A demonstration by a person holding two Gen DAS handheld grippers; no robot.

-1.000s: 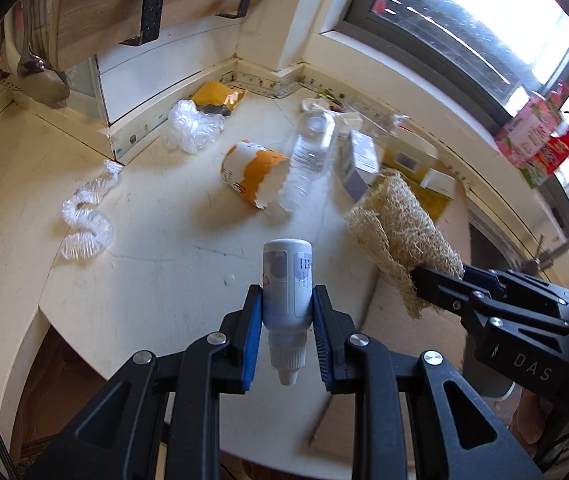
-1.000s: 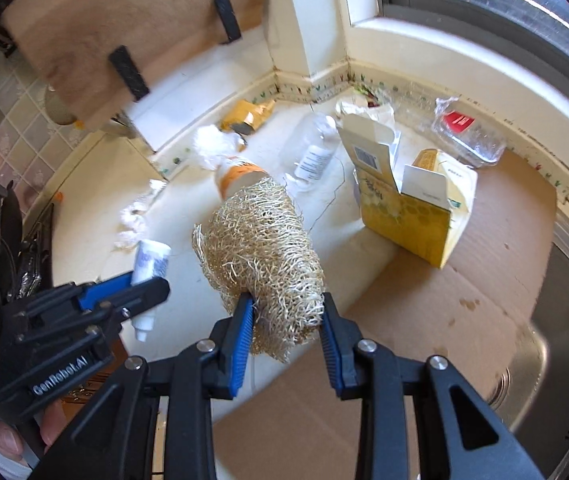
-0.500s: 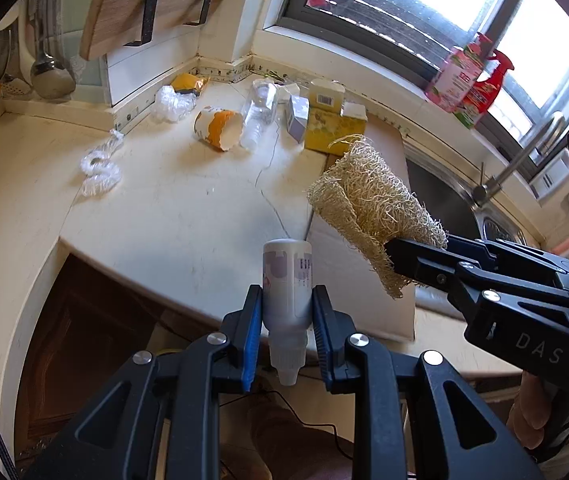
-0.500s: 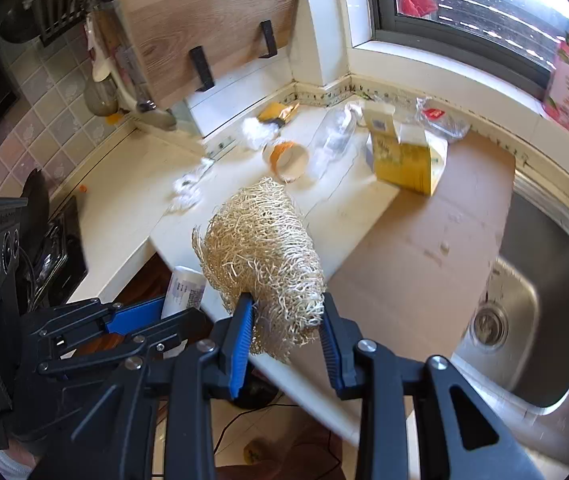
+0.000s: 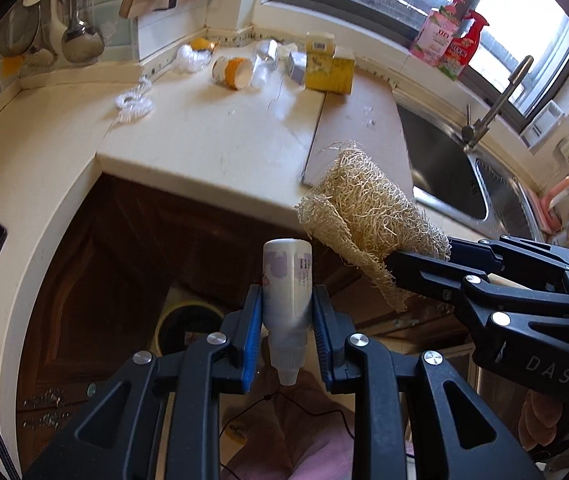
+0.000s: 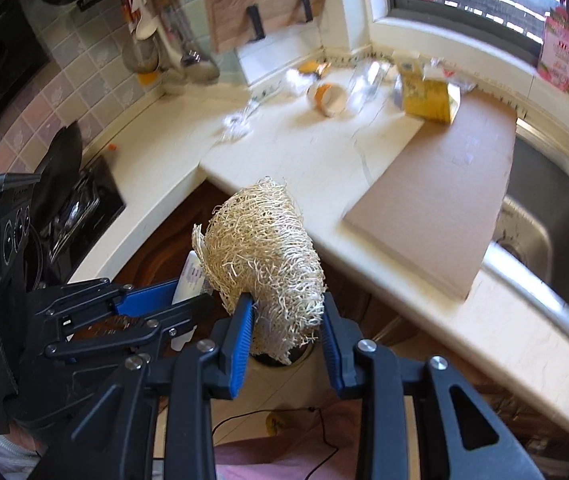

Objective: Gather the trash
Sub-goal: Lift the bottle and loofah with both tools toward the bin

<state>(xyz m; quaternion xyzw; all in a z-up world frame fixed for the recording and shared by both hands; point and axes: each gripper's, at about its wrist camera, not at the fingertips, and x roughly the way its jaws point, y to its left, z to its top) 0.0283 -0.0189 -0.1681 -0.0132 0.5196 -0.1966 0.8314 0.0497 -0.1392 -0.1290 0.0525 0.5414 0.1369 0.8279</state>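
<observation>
My left gripper [image 5: 287, 320] is shut on a small white plastic bottle [image 5: 287, 280], nozzle pointing back toward the camera. My right gripper [image 6: 286, 320] is shut on a tan loofah sponge [image 6: 262, 248]; the same loofah [image 5: 364, 212] shows at the right of the left wrist view. Both hang off the counter's front edge, over dark cabinet doors and floor. A yellow-rimmed round bin [image 5: 188, 326] sits on the floor just left of and below the bottle. On the counter lie a paper cup [image 5: 233, 72], a clear bottle [image 5: 266, 58] and a yellow carton [image 5: 330, 72].
A cardboard sheet [image 6: 444, 184] covers the counter beside the steel sink [image 6: 556, 216]. Crumpled clear plastic [image 5: 134, 100] and wrappers lie near the back wall. A stove [image 6: 80, 200] is at the left. A person's trouser leg [image 5: 300, 432] is below the grippers.
Both grippers have pulled back from over the counter to beyond its front edge, each keeping its load. The cabinet front, floor and bin have come into view.
</observation>
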